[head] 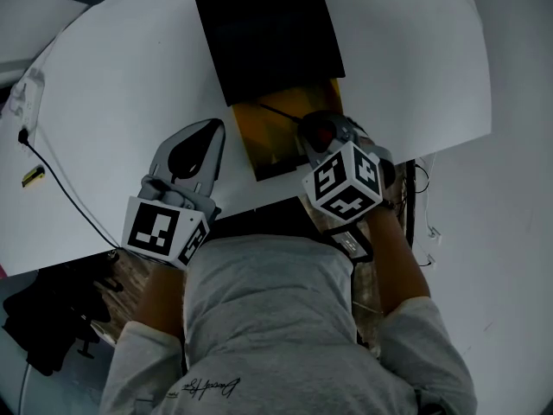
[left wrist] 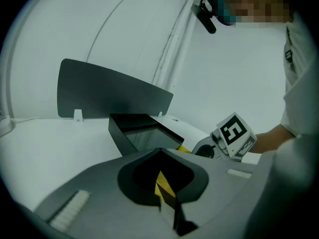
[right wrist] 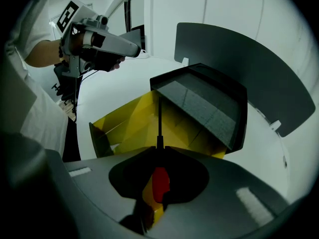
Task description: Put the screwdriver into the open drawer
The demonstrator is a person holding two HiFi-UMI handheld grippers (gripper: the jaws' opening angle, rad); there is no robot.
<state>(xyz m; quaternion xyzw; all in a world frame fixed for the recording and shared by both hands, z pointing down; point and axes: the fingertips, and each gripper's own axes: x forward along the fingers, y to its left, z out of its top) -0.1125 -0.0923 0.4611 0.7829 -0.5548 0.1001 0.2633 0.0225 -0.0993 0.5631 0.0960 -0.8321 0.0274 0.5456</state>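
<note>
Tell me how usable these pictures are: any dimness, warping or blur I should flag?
Head view: dim overall; the black drawer case is a featureless dark patch, the yellow drawer readable. Left gripper view: strong fisheye bend, dark corners, a mosaic patch at upper right. Right gripper view: same warping; the screwdriver is sharp, its red handle shadowed inside the right claw.

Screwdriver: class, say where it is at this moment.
In the right gripper view the screwdriver is clamped by its red handle in the right gripper, on the person's right. Its shaft points into the open yellow drawer of the black cabinet.
</note>
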